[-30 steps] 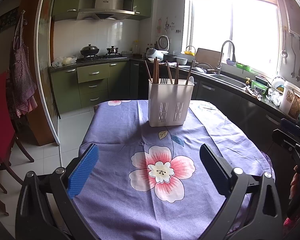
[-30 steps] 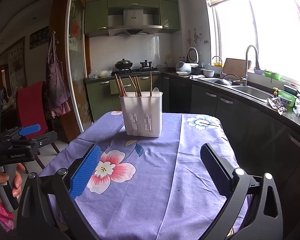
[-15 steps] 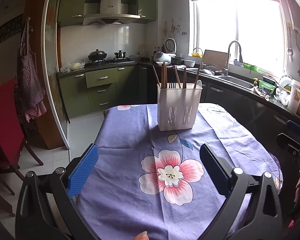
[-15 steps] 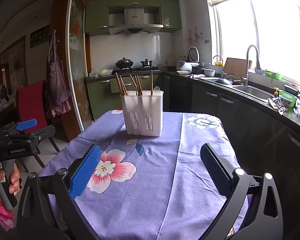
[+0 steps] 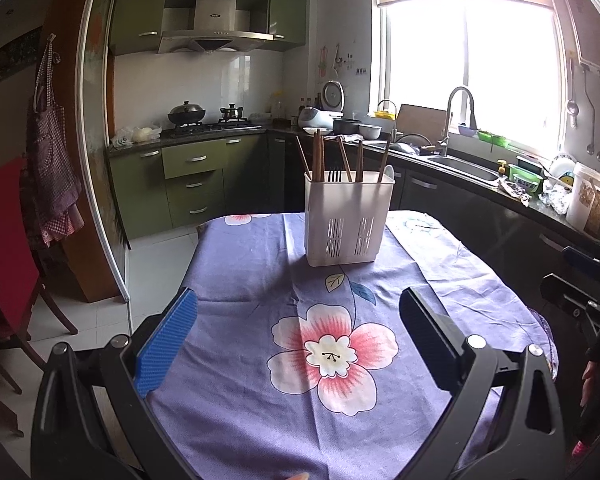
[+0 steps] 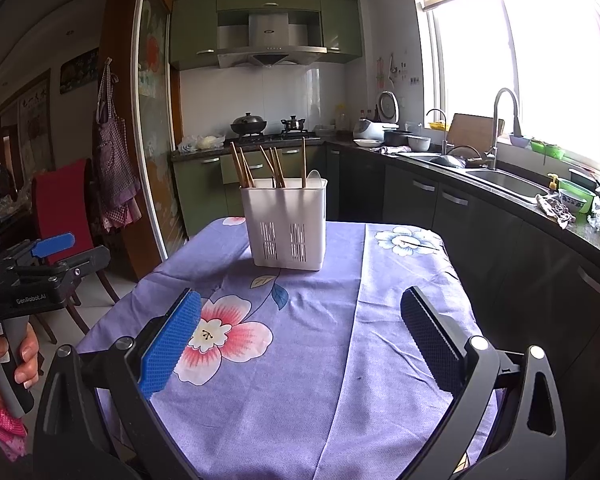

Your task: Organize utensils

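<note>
A white slotted utensil caddy (image 5: 348, 222) (image 6: 286, 224) stands upright on the far part of a table covered with a purple flowered cloth (image 5: 260, 400) (image 6: 300, 380). Several wooden chopsticks (image 5: 318, 156) (image 6: 240, 168), a fork (image 5: 334, 176) and a white spoon (image 5: 388, 172) (image 6: 314, 178) stick out of it. My left gripper (image 5: 296, 330) hovers open and empty over the near cloth, well short of the caddy. My right gripper (image 6: 298, 330) is likewise open with nothing between its fingers. No loose utensils show on the cloth.
A hand (image 6: 4, 364) holds the left gripper's handle at the table's left. A red chair (image 6: 62, 208) stands left of the table. Dark counters with a sink (image 6: 508, 184) run along the right, a stove (image 5: 204, 126) at the back.
The left gripper has pulled back and risen a little, so the caddy sits farther off and more centred. The right gripper has barely moved. Both stay open.
</note>
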Available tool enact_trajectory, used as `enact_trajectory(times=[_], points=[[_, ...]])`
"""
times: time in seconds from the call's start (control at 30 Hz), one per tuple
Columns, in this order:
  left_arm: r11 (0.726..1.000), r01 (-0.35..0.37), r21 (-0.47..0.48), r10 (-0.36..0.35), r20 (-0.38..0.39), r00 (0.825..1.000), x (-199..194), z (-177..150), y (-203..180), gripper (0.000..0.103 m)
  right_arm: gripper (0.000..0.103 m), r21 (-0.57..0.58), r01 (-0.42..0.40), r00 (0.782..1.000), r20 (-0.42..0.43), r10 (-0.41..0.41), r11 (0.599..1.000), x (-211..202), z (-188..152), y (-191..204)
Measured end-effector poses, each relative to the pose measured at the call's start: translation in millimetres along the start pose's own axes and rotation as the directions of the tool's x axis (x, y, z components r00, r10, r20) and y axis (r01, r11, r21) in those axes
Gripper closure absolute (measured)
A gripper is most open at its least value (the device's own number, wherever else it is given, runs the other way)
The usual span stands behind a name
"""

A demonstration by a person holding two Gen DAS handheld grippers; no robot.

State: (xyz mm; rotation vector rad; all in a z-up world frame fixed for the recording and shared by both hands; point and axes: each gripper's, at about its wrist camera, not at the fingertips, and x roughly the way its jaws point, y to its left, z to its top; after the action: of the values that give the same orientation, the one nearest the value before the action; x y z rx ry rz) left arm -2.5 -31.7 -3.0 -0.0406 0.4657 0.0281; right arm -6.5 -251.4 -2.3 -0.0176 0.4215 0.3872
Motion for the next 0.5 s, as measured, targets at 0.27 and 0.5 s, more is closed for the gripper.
enact_trajectory(times=[0.27, 0.5], points=[[1.0, 0.0, -0.03, 0.0, 0.006, 1.0, 0.5, 2.3, 8.7, 0.007, 0.005, 0.009, -0.005, 1.0, -0.004, 0.005, 1.0, 2.4, -1.0, -4.7], [1.0, 0.012, -0.021, -0.013, -0.05, 0.999, 10.2, -0.7, 6.1, 0.007, 0.005, 0.009, -0.01, 1.0, -0.013, 0.01, 1.0, 6.3, -2.2, -7.0]])
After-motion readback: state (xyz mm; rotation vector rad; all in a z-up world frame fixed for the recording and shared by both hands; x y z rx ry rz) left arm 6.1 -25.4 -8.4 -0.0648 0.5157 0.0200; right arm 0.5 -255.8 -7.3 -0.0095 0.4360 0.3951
